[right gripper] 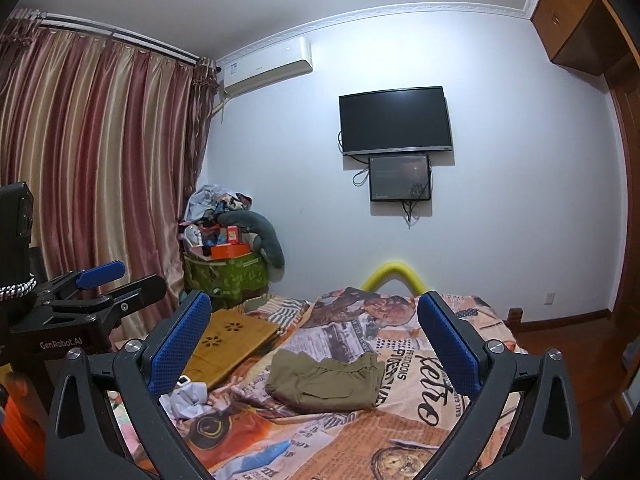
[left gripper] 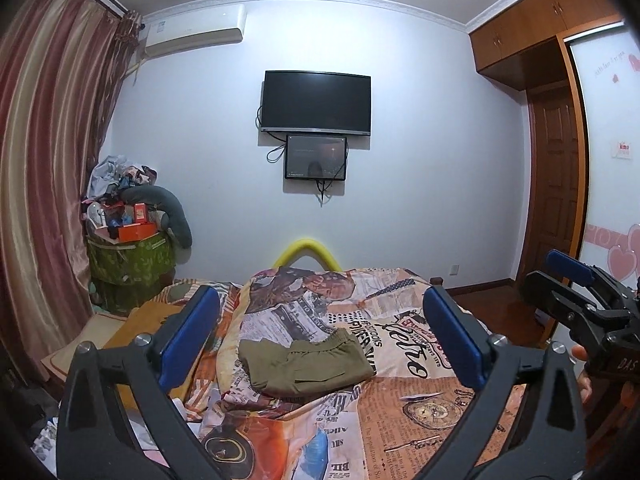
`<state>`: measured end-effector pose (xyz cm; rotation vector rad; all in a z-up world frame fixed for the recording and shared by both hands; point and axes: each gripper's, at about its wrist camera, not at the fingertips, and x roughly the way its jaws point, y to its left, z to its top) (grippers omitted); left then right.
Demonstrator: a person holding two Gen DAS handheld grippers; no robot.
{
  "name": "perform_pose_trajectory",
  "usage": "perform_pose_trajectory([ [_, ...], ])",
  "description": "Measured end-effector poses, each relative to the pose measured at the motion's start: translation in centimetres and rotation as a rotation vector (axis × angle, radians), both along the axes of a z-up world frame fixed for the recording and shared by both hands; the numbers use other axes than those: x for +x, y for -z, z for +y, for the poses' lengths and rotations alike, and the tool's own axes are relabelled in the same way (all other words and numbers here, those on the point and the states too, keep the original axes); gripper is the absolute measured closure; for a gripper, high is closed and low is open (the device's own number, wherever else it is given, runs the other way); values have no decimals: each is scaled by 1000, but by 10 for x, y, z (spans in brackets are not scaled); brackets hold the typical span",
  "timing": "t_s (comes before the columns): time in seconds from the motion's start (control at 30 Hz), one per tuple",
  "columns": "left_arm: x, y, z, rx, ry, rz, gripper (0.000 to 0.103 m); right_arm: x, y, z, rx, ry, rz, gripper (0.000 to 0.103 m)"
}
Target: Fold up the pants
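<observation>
Olive green pants (left gripper: 306, 362) lie folded into a compact rectangle on the newspaper-print bedspread (left gripper: 400, 420), elastic waistband facing up. They also show in the right wrist view (right gripper: 326, 380). My left gripper (left gripper: 320, 336) is open and empty, held above and short of the pants. My right gripper (right gripper: 316, 344) is open and empty too, also raised short of the pants. The right gripper shows at the right edge of the left wrist view (left gripper: 576, 280); the left gripper shows at the left edge of the right wrist view (right gripper: 108, 280).
A wooden lap tray (right gripper: 228, 344) and crumpled white cloth (right gripper: 186, 398) lie left of the pants. A green bin piled with clutter (right gripper: 226, 264) stands by the curtains (right gripper: 100, 168). A TV (right gripper: 396, 120) hangs on the far wall. A wardrobe (left gripper: 560, 120) stands right.
</observation>
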<state>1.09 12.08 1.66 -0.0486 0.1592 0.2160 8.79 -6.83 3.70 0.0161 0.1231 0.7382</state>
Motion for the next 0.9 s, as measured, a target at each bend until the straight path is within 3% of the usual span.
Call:
perform_pose_trajectory([
  [0.9, 4, 7, -2, -18, 17, 17, 0, -1, 4, -7, -16, 14, 43, 0],
])
